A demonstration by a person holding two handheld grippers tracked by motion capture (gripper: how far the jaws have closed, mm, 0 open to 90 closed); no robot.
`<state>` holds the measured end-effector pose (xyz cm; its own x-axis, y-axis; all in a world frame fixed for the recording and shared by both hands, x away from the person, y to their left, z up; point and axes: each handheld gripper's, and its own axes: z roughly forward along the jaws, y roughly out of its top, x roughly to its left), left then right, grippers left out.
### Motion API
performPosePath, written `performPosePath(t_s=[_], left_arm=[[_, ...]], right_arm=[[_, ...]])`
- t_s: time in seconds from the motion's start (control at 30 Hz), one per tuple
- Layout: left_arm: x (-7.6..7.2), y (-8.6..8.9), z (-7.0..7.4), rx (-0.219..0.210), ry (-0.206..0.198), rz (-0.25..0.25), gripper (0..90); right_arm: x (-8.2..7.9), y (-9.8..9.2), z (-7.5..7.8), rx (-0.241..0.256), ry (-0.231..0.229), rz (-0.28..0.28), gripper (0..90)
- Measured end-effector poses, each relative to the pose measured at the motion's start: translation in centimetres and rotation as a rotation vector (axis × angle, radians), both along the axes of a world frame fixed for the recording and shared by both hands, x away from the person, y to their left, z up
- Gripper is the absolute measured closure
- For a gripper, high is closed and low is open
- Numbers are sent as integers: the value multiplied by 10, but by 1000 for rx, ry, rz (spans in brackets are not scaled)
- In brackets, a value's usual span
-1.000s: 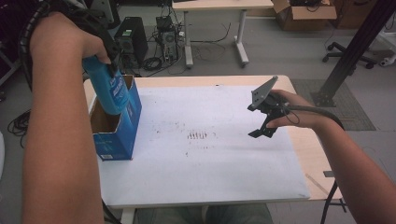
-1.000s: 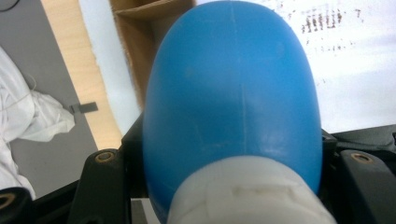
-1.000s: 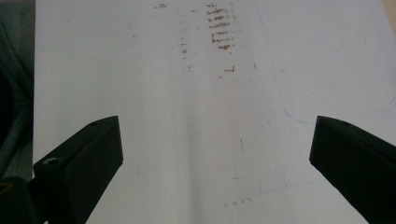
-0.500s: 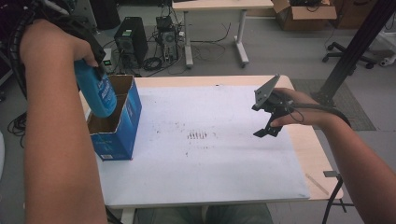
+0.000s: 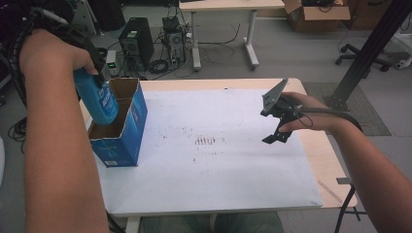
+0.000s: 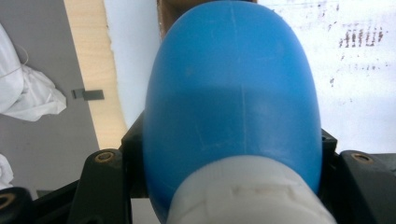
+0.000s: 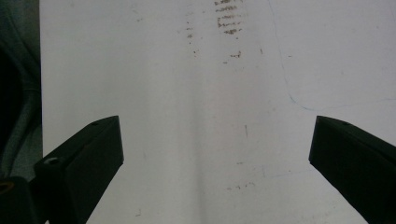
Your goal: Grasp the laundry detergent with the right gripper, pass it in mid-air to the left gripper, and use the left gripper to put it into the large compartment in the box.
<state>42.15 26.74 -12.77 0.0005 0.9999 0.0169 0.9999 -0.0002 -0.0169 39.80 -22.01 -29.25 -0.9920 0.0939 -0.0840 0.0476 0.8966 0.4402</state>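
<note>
Bottle [image 5: 97, 99] rising further out of blue carton [image 5: 119, 141] at table's 9 o'clock, base only just inside its mouth | left gripper [image 5: 94, 58] pinching bottle at white cap | right gripper [image 5: 276, 127] spread, idling at 3 o'clock | extraction judged nearly complete.

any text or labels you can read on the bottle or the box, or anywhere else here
blue bottle: pale print on its side in the high view, too blurred to read.
blue box: a small pale mark low on its front, too small to read.
white sheet on the table: dark smudged marks near the middle, stains and not letters.
bottle's underside in the left gripper view: plain blue, no print.
Nothing here can be quoted.
</note>
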Motion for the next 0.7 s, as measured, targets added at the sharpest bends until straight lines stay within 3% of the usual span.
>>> performPosePath(t_s=[0.33, 0.5, 0.67, 0.7], left_arm=[[4, 5, -35, -13, 14, 2, 391], [6, 6, -56, 2, 18, 4, 391], [8, 11, -83, -22, 38, 16, 391], [8, 11, -83, -22, 38, 16, 391]], right_arm=[[-1, 1, -1, -6, 7, -1, 31], [-1, 2, -3, -6, 7, -2, 31], [-1, 4, -6, -7, 15, 2, 31], [-1, 4, -6, -7, 15, 2, 31]])
